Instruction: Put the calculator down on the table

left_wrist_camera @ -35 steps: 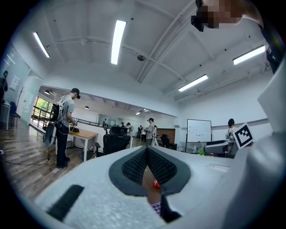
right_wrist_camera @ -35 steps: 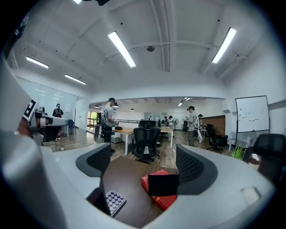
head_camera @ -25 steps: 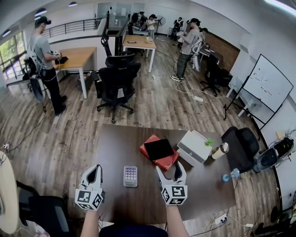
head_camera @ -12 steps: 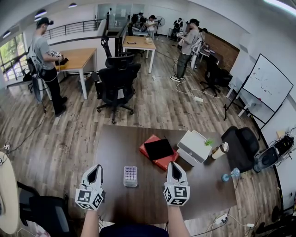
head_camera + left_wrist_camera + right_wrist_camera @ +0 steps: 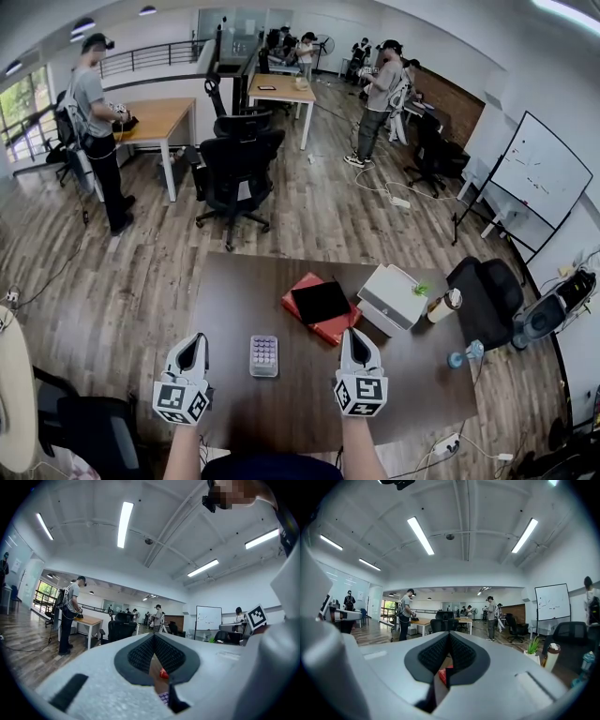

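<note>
The calculator (image 5: 263,356), a small light grey pad with purple keys, lies flat on the dark brown table (image 5: 234,291), between my two grippers and touched by neither. My left gripper (image 5: 191,347) hovers just left of it with its jaws together and nothing in them. Just right of the calculator, my right gripper (image 5: 353,337) is also shut and empty. In the left gripper view the pads of my left gripper (image 5: 153,637) meet at the tip, and a sliver of the calculator (image 5: 163,697) shows below them. In the right gripper view my right gripper (image 5: 449,634) is likewise closed on nothing.
A red book (image 5: 335,328) with a black tablet (image 5: 322,302) on it lies beyond the calculator. A white box (image 5: 394,297), a cup (image 5: 444,305) and a water bottle (image 5: 466,354) sit at the table's right. Black office chairs (image 5: 234,164) and several people stand farther off.
My right gripper's jaws, spread wide a second ago, have come together with nothing between them. The calculator and my left gripper have not moved.
</note>
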`<state>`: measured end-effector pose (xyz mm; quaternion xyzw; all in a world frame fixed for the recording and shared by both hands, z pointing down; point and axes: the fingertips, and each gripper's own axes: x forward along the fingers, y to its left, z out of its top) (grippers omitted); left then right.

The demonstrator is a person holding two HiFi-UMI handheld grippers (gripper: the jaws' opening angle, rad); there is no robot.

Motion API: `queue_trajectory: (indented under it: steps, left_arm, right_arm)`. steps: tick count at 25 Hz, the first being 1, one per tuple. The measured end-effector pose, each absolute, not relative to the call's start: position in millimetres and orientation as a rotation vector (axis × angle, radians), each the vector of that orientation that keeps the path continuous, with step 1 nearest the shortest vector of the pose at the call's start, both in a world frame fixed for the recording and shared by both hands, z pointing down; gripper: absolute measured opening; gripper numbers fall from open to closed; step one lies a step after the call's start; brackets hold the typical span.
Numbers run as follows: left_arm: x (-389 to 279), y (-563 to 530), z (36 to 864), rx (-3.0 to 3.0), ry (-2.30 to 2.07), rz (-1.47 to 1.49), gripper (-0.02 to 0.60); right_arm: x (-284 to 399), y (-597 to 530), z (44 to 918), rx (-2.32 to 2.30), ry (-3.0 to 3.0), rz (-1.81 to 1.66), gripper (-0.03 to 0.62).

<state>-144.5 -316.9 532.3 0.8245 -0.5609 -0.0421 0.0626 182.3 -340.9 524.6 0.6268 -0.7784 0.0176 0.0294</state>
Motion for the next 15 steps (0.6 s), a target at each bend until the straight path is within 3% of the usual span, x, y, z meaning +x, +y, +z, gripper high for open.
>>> queue_trajectory:
  steps: [15]
  left_arm:
    - [-146.3,-315.4,535.5,2.491,-1.677,-0.127,-0.002]
  right_arm:
    - [174.2,-335.1,529.1,1.865,-2.433,0.073,0.006]
